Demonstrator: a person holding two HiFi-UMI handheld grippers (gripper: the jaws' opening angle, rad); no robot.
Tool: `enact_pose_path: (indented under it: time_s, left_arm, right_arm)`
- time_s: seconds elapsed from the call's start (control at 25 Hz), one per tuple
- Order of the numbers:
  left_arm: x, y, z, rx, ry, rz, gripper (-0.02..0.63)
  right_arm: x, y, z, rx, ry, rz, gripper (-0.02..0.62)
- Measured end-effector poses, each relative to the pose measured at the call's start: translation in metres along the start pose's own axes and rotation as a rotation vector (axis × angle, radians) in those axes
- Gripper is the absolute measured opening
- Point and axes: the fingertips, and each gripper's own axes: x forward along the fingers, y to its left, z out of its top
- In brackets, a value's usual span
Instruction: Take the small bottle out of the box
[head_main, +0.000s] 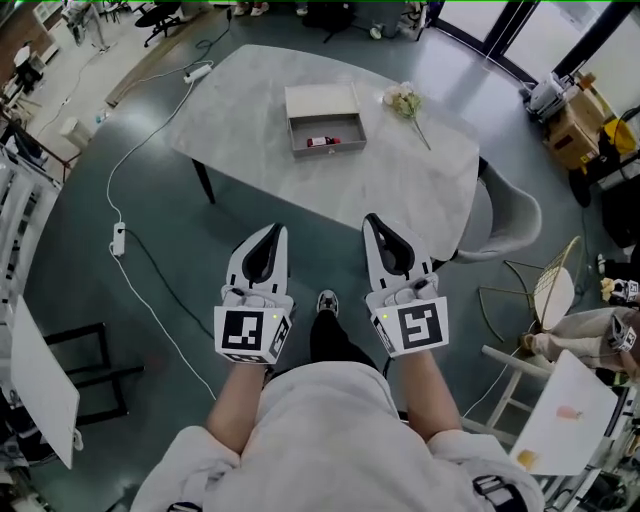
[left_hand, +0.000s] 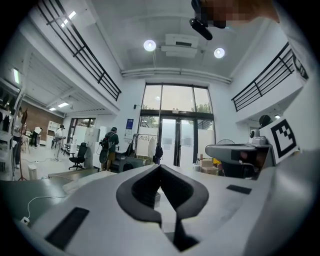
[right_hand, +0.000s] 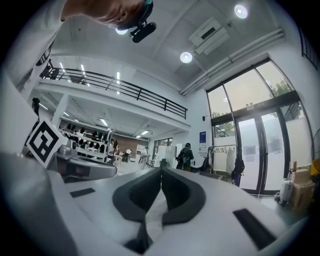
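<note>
The bottle (head_main: 323, 142), small and red, lies on its side in the open box (head_main: 327, 151), close to the front wall. The box sits toward the far side of the table (head_main: 400, 190), its lid tipped back behind it. A flower (head_main: 405, 101) lies on the tabletop just right of the box, its stem pointing toward the near right edge. Both grippers are held close to the person's body, well short of the table and over the floor. The left gripper (head_main: 275, 232) has its jaws pressed together with nothing between them, as its own view confirms. The right gripper (head_main: 372, 220) is likewise closed and empty. A shoe (head_main: 327, 301) shows between the two grippers, and a white cable (head_main: 130, 270) runs across the floor at left.
</note>
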Motion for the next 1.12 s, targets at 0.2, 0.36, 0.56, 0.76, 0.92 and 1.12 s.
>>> enact_pose_path:
  time_s: [0.2, 0.36, 0.56, 0.76, 0.92, 1.12]
  left_arm:
    - [0.071, 0.008, -0.002, 0.003, 0.038, 0.006, 0.021]
    - [0.111, 0.017, -0.009, 0.003, 0.066, 0.027, 0.021]
    - [0.144, 0.029, -0.021, 0.007, 0.11, 0.032, 0.021]
    - [0.176, 0.037, -0.034, 0.021, 0.16, -0.007, 0.021]
    - [0.206, 0.042, -0.049, 0.042, 0.218, -0.068, 0.022]
    - [0.248, 0.056, -0.067, 0.066, 0.277, -0.141, 0.021]
  right_arm:
    - [0.051, -0.049, -0.009, -0.009, -0.001, 0.036, 0.026]
    - [0.082, -0.078, -0.029, -0.025, 0.035, 0.09, 0.026]
    - [0.112, -0.098, -0.052, -0.058, 0.074, 0.126, 0.026]
    - [0.136, -0.111, -0.069, 0.02, 0.125, 0.12, 0.026]
    - [0.159, -0.124, -0.082, 0.01, 0.125, 0.123, 0.026]
    - [0.193, -0.134, -0.102, 0.016, 0.145, 0.117, 0.026]
